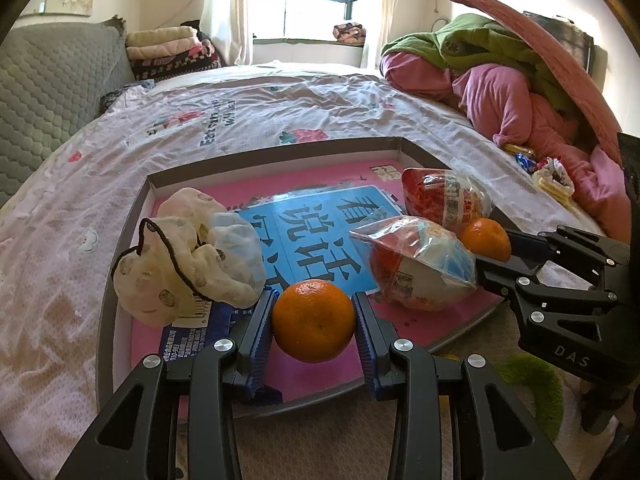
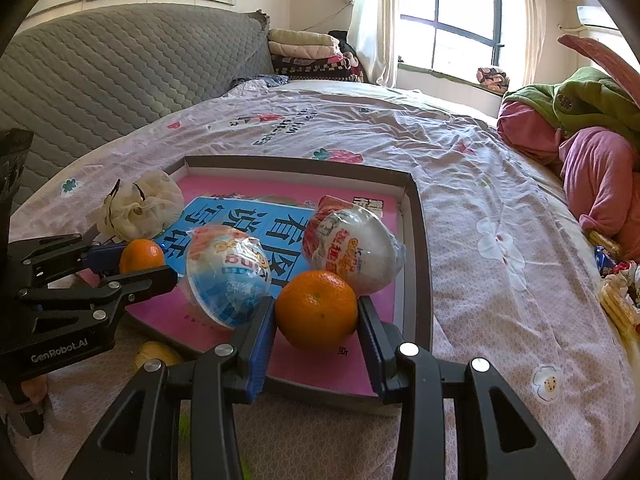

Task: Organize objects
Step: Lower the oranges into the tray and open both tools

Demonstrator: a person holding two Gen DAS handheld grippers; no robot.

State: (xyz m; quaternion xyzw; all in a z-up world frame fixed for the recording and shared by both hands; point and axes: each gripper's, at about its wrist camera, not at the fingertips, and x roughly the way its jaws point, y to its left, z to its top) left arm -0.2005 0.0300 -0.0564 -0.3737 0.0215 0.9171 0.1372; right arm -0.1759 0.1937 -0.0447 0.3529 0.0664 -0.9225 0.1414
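Observation:
A shallow grey-rimmed box (image 1: 120, 256) (image 2: 420, 232) lies on the bed with a pink and blue book inside it. My left gripper (image 1: 314, 320) is shut on an orange (image 1: 314, 320) over the box's near edge. My right gripper (image 2: 316, 312) is shut on a second orange (image 2: 316, 310) over the near right corner; that orange (image 1: 486, 238) also shows at the right in the left wrist view. Two wrapped toy eggs (image 1: 420, 264) (image 1: 446, 198) lie in the box between the grippers. A crumpled cream cloth bag (image 1: 188, 256) (image 2: 140, 204) sits in the left part.
A blue packet (image 1: 196, 328) lies under the cloth bag. Pink and green bedding (image 1: 500, 80) is heaped at the right, with snack wrappers (image 2: 616, 300) beside it. A grey quilted headboard (image 2: 120, 72) stands at the left. A yellow object (image 2: 156, 354) lies by the box's near edge.

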